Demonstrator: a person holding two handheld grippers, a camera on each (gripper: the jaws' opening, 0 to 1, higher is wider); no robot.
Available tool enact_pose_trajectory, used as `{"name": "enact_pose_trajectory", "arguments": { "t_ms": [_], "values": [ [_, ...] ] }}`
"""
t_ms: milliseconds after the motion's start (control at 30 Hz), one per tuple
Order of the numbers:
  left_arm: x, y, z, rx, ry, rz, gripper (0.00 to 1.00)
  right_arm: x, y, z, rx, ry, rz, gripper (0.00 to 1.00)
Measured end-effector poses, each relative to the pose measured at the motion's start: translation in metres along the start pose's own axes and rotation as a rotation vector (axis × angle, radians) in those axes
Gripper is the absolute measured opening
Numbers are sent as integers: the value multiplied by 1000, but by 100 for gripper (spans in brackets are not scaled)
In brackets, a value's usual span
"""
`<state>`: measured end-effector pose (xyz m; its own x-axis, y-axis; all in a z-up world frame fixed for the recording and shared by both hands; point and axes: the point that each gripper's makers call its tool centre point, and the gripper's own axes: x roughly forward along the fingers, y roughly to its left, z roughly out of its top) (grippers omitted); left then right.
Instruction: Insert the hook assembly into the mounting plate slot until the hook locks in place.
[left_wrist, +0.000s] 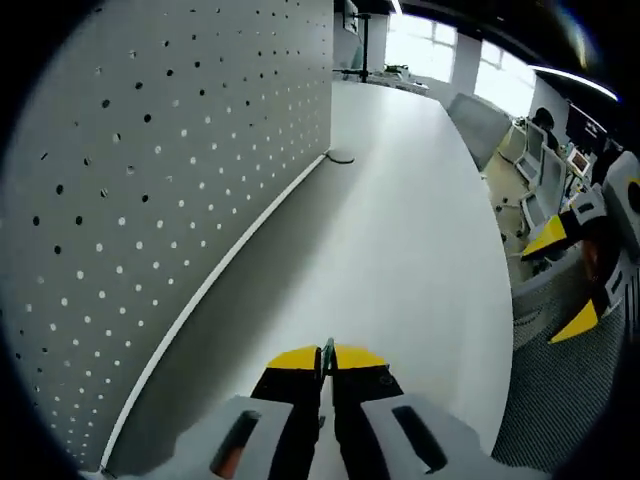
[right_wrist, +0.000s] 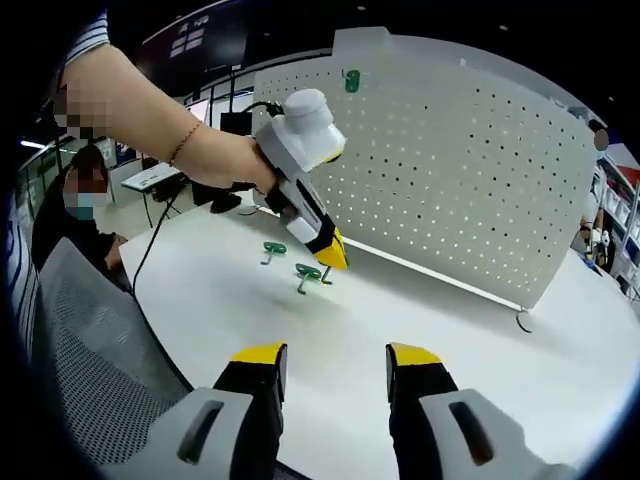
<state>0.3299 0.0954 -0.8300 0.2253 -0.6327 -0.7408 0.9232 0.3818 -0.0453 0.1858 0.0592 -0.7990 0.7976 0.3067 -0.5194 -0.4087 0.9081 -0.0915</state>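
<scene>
On the white bench (right_wrist: 400, 320), the left gripper (right_wrist: 332, 262) pinches a green hook (right_wrist: 312, 274) in closed jaws (a second hook (right_wrist: 273, 250) lies beside). The pegboard (right_wrist: 470, 170) stands behind, one hook (right_wrist: 352, 81) already mounted. The right gripper (right_wrist: 335, 362) waits, jaws wide and empty.

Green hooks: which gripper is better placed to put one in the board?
Left. The left gripper is shut on a green hook near the pegboard; the right gripper hangs open, holding nothing.

- We find no readable text, label, brand or number in either view.
- We see faint light marks on a dark board (right_wrist: 195, 40) in the right gripper view, too blurred to read.
</scene>
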Motion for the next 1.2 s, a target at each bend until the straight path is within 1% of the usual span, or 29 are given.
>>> {"name": "enact_pose_trajectory", "arguments": {
  "t_ms": [67, 133, 267, 367, 400, 433, 467, 533, 633, 667, 700, 767, 833, 933, 1000, 1067, 1167, 1200],
  "values": [
    [-9, 0, 7, -9, -31, 14, 2, 0, 0, 0, -1, 2, 1, 38],
    [-18, 0, 15, -40, -71, 31, 2, 0, 1, 0, -1, 2, 3, 38],
    [-30, -5, 20, -137, -133, 41, 2, 0, 2, 0, 1, 0, 9, 38],
    [-40, -10, 21, -180, -171, 45, 2, 0, 2, 0, 3, 1, 12, 38],
    [-44, -13, 22, -214, -184, 49, 2, 0, 3, 0, 3, 1, 11, 38],
    [-47, -15, 24, -224, -195, 53, 2, 0, 2, -1, 9, 6, 7, 38],
    [-51, -17, 30, -246, -229, 56, 2, 0, 2, -3, 13, 13, 8, 38],
    [-58, -22, 37, -277, -269, 54, 2, 0, 2, -3, 14, 15, 10, 38],
    [-66, -26, 42, -285, -301, 62, 2, 1, 3, -4, 8, 19, 12, 38],
    [-68, -29, 44, -285, -314, 59, 2, 1, 3, -4, 9, 20, 13, 38],
    [-70, -33, 50, -306, -357, 35, 2, 1, 3, -4, 10, 21, 12, 38],
    [-74, -38, 53, -355, -398, 17, 2, 1, 2, -4, 11, 23, 12, 38],
    [-77, -39, 50, -360, -395, 29, 2, 1, 3, -5, 14, 26, 16, 39],
    [-83, -42, 48, -374, -413, 41, 2, 1, 4, -5, 11, 27, 20, 39],
    [-88, -44, 48, -399, -436, 38, 2, 1, 4, -5, 10, 28, 18, 40],
    [-94, -50, 51, -397, -463, 24, 2, 2, 5, -7, 17, 35, 20, 41],
    [-100, -52, 51, -396, -477, 29, 2, 1, 4, -5, 13, 26, 17, 42],
    [-103, -52, 52, -416, -494, 33, 2, 1, 4, -5, 15, 26, 16, 42]
  ]
}}
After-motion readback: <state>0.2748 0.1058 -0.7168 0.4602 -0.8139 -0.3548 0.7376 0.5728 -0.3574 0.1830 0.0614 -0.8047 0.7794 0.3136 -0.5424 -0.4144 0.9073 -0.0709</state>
